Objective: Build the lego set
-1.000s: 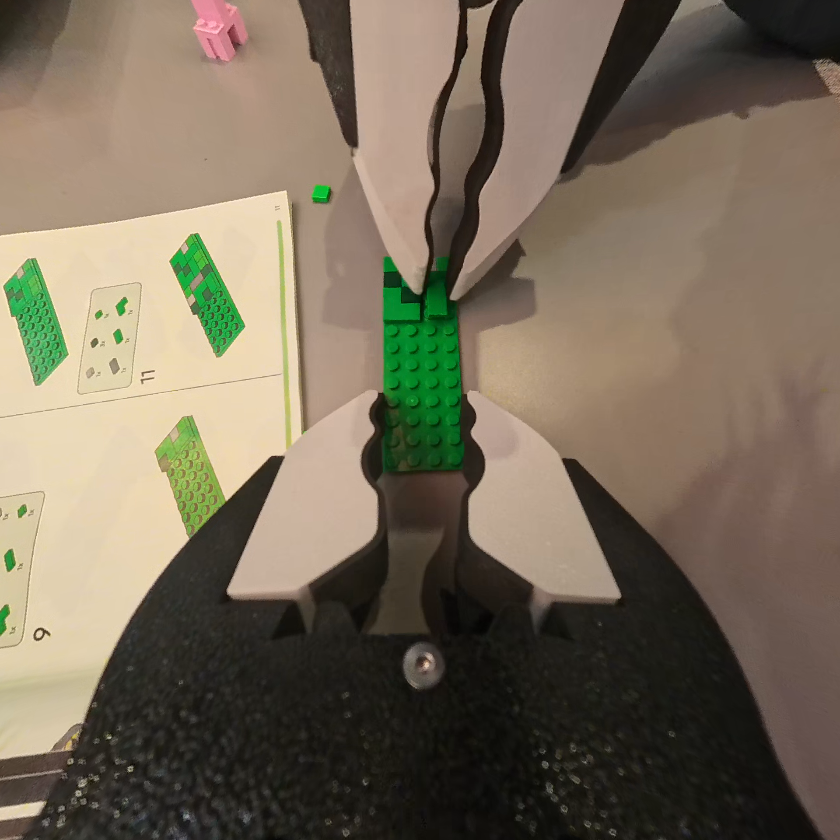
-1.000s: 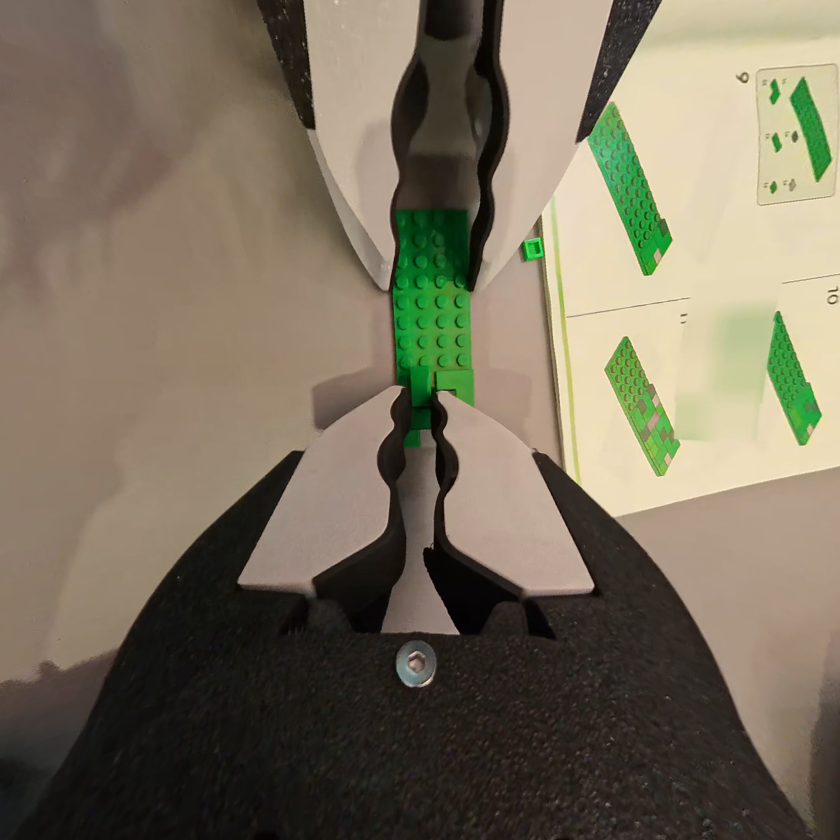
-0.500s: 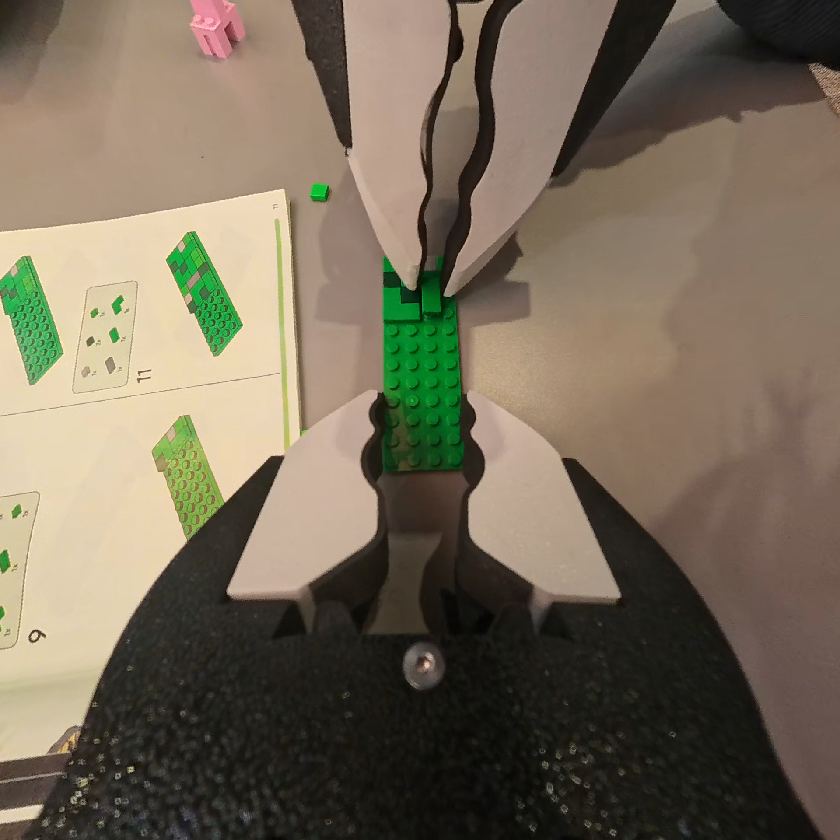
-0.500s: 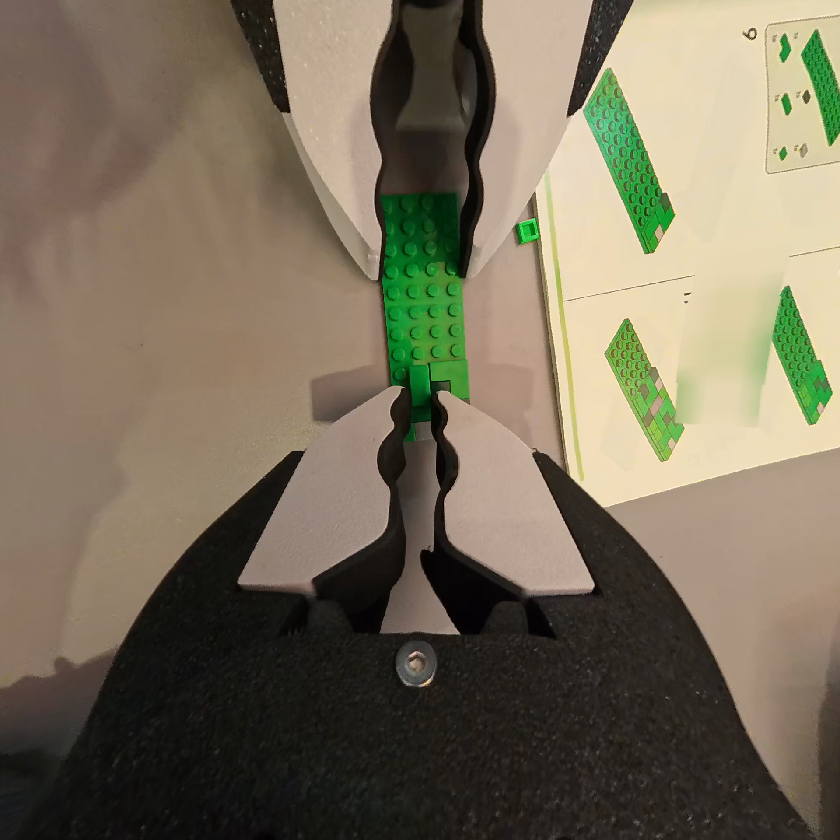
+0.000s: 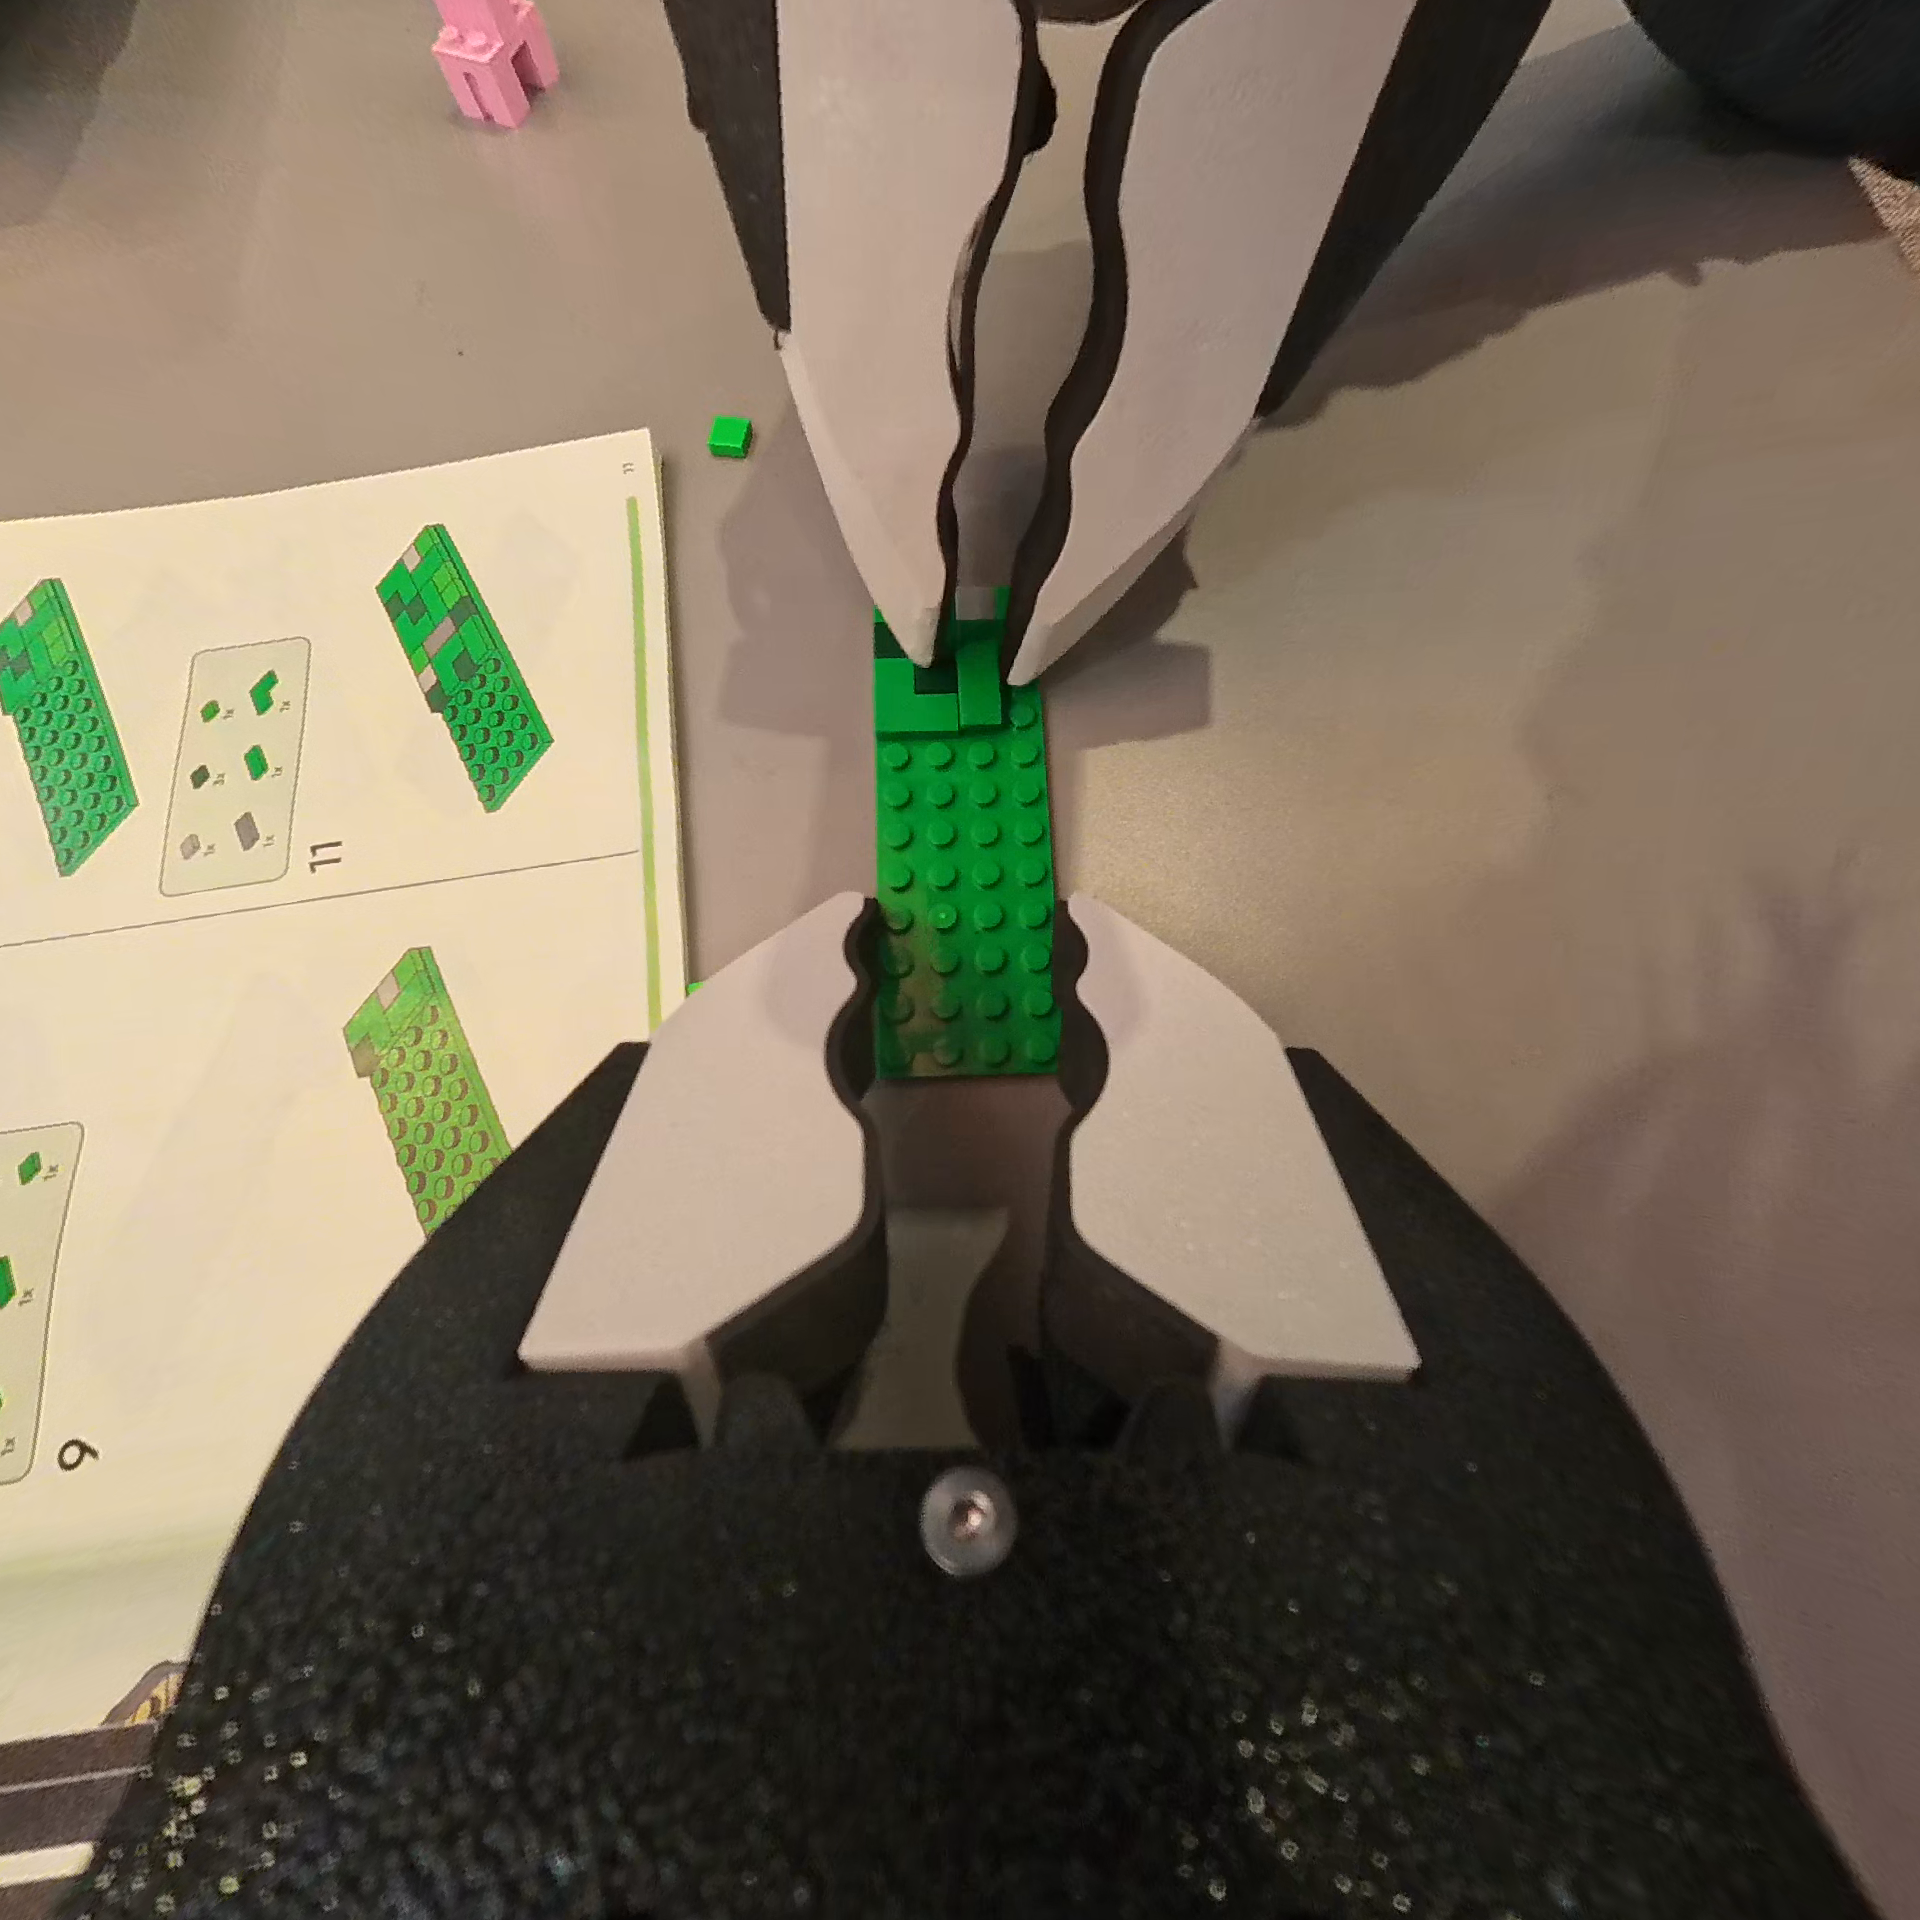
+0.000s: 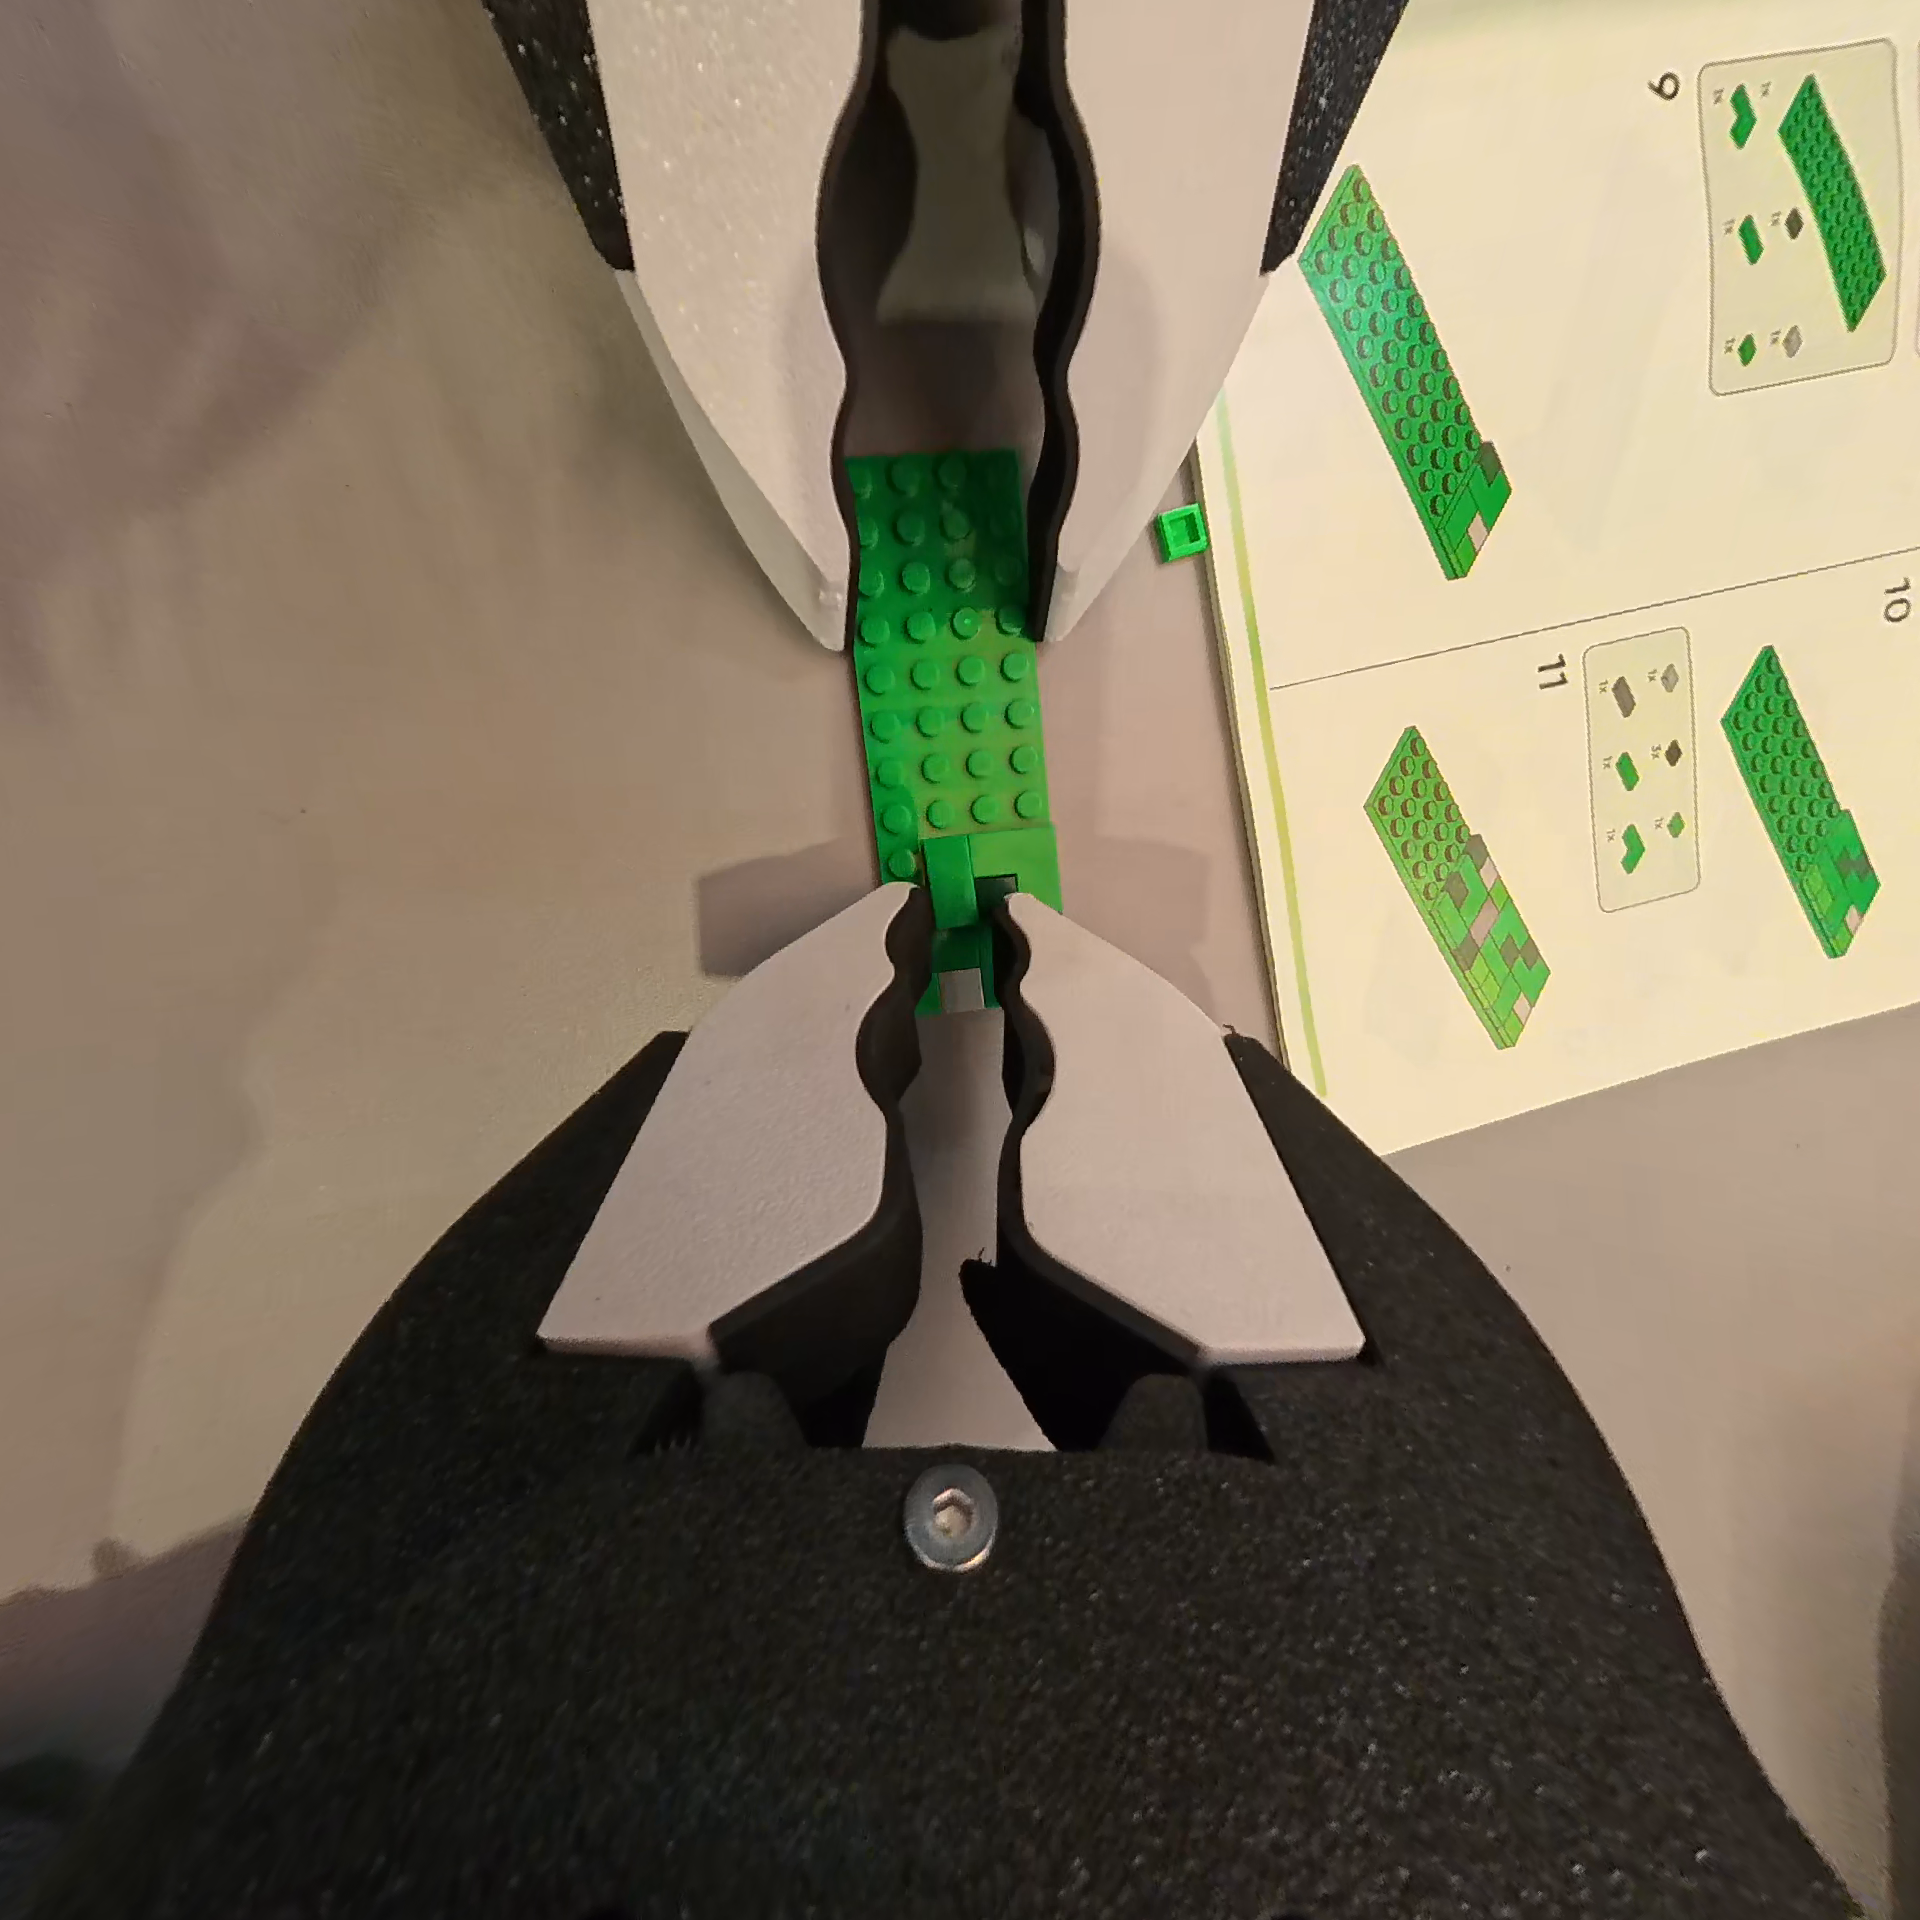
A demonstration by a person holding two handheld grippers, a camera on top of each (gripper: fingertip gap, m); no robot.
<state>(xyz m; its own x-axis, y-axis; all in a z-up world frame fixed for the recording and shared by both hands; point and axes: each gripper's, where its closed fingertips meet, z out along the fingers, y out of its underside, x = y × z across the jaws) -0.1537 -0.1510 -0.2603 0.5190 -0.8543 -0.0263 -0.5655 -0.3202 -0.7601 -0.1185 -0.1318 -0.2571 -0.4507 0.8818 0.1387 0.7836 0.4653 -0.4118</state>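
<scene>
1. Change: the right claw has parted slightly since the earlier frame; a small green tile now sits on the plate, apparently released.
2. Left claw: half open, clamping the long sides of the green plate, which lies flat mid-table.
3. Handling: light, stiff, slick plastic; best held by its long edges.
4. Views: only the left shows a pink piece; both show the booklet.
</scene>
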